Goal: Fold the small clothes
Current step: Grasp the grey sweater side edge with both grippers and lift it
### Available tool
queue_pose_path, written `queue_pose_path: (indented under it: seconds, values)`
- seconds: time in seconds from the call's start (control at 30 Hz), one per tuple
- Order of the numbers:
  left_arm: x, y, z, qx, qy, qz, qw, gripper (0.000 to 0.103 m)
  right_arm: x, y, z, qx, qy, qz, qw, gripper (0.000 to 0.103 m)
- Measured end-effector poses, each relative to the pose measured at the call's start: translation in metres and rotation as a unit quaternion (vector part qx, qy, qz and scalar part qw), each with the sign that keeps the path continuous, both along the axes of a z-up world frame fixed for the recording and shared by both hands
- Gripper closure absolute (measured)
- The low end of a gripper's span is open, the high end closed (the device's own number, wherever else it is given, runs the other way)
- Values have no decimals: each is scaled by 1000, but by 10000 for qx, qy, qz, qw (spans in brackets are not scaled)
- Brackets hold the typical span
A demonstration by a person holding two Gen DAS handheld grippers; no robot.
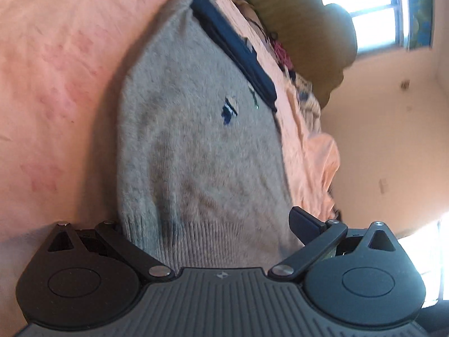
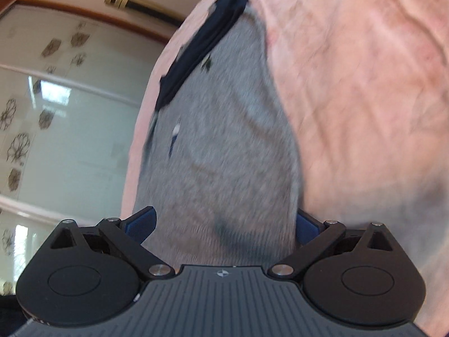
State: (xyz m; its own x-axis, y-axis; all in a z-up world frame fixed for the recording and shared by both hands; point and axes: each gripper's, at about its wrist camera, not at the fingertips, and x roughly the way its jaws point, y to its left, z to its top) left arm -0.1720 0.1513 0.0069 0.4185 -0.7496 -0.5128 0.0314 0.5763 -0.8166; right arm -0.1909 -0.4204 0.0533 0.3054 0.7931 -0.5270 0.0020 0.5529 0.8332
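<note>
Fingers (image 1: 304, 224) of both grippers straddle the grey sweater's (image 1: 196, 146) ribbed hem.

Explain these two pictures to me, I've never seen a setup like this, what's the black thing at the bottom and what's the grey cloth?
The black shapes are two hand-held grippers, one in each of a person's hands; no robot is involved. Each carries a wide-angle camera looking forward along its two fingers, so each picture comes from one gripper.

In the left wrist view, the left gripper has its fingers spread wide at the ribbed hem of a grey knit sweater. The right wrist view shows the right gripper spread the same way at the sweater's edge. Whether either one actually pinches the fabric is hidden.

The sweater lies on a pink bedsheet, with a dark navy garment at its far end.
</note>
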Motion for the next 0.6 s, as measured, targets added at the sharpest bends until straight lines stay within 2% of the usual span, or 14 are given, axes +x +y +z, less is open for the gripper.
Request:
queue_pose_path:
  seconds: [0.13, 0.2, 0.23, 0.3, 0.33, 0.37, 0.43, 0.47, 0.6]
  values:
    - [8, -1, -1, -43, 148, -65, 9999, 0, -7, 6, 2, 64, 21, 32, 10000, 4]
    - [9, -2, 0, 22, 178, -210, 9996, 1, -9, 5, 2, 96, 58, -21, 9999, 10]
    - [10, -3, 1, 61, 168, -280, 9994, 1, -9, 2, 1, 87, 69, -19, 9999, 15]
    - [8, -3, 3, 226, 150, -315, 9991, 10, -11, 1, 0, 15, 106, -22, 9999, 34]
    - [9, -4, 3, 305, 167, -323, 9989, 26, -10, 1, -4, -77, 204, 25, 9998, 60]
    - [9, -4, 2, 393, 231, -334, 9984, 53, -11, 0, -9, -179, 344, 85, 9992, 84]
    - [13, -5, -6, 633, 483, -366, 9962, 83, -15, 1, -16, -207, 404, 134, 9989, 90]
    - [14, -5, -7, 698, 507, -354, 9956, 90, -16, 0, -16, -117, 390, 130, 9991, 90]
    - [20, -4, 8, 729, 314, -392, 9961, 94, -14, 1, -2, 84, 73, 90, 9999, 90]
